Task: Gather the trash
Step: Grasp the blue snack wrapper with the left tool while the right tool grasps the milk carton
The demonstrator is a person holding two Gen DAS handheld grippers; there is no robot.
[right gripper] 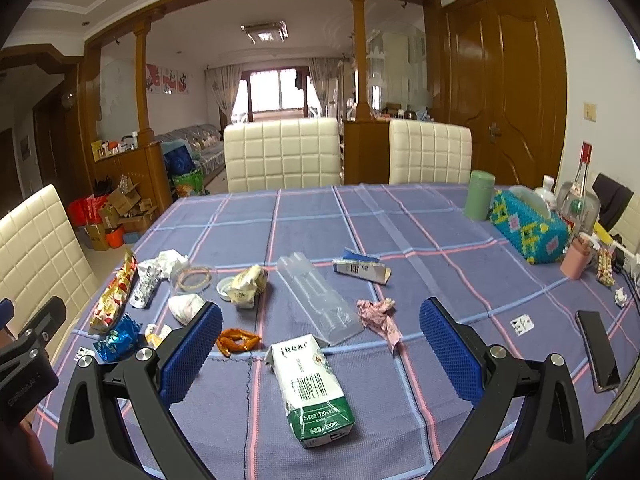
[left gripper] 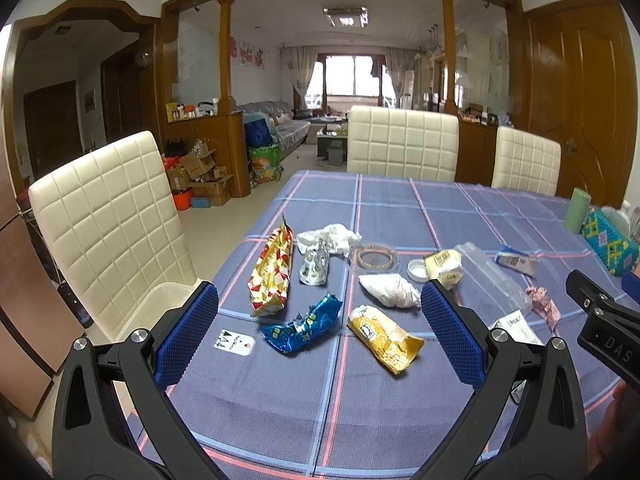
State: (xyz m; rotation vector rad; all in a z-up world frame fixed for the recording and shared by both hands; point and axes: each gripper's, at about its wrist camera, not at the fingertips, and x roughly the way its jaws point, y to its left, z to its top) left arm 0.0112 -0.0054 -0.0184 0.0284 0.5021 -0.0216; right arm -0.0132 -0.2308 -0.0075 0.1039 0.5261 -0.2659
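Above table (left gripper: 280, 420), both tongs, left (left gripper: 319, 332) and right (right gripper: 320, 344), hover spread, level.

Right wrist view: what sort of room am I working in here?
Most likely a home dining area: a table under a checked cloth, cream padded chairs around it, and a sofa in the living room beyond the wooden archway.
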